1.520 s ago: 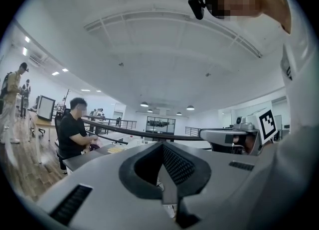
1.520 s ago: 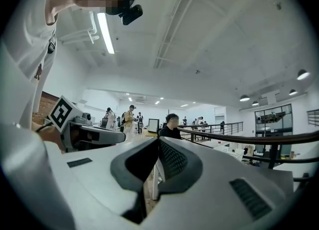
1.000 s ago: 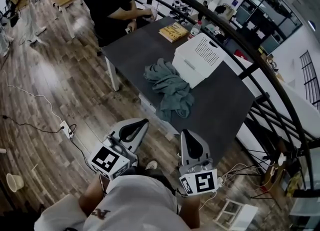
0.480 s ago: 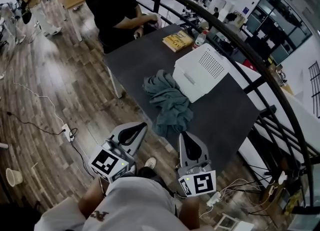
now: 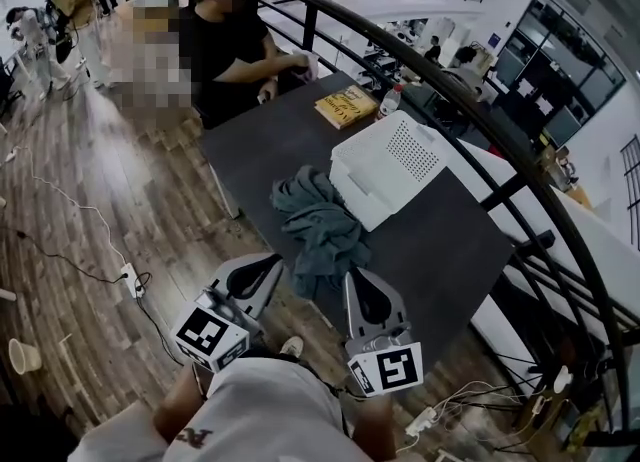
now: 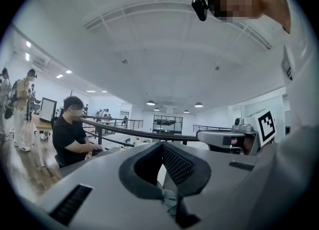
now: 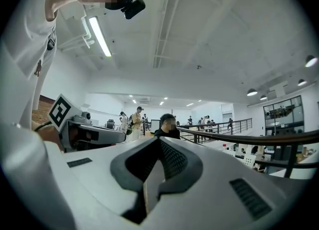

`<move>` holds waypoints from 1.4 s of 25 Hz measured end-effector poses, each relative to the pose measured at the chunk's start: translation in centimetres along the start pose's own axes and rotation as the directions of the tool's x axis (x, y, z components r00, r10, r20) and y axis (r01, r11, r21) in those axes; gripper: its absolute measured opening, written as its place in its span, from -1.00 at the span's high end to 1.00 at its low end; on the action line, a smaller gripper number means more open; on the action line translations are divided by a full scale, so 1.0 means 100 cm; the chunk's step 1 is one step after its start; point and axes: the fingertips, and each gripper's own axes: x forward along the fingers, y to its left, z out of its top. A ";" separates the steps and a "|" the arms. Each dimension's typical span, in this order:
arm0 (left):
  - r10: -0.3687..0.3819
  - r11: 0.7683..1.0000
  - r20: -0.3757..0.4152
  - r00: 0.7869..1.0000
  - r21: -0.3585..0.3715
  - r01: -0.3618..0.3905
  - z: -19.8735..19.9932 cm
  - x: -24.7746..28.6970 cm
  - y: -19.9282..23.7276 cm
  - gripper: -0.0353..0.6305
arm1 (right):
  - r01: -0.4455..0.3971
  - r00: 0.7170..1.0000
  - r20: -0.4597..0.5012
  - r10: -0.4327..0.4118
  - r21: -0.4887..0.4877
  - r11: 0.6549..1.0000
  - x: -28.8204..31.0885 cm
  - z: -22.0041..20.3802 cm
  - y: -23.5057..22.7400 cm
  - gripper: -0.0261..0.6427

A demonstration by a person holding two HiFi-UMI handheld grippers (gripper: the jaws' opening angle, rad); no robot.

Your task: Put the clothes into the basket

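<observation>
The left gripper (image 5: 274, 263) and the right gripper (image 5: 357, 276), both shut and empty, have moved closer to the grey clothes (image 5: 315, 225) just ahead, touching the white basket (image 5: 395, 160) beyond, so grabbing looks next.

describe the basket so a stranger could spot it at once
Find the long dark table on the wooden floor. Near its middle, just right of the crumpled grey-green clothes, sits the basket. It is the only white boxy thing there, with a panel of small holes.
</observation>
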 end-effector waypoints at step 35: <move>-0.164 0.985 -0.025 0.986 -0.047 0.163 -0.005 0.116 0.166 0.92 | 0.151 0.972 -0.171 -0.162 -0.071 0.986 0.165 -0.045 -0.051 0.86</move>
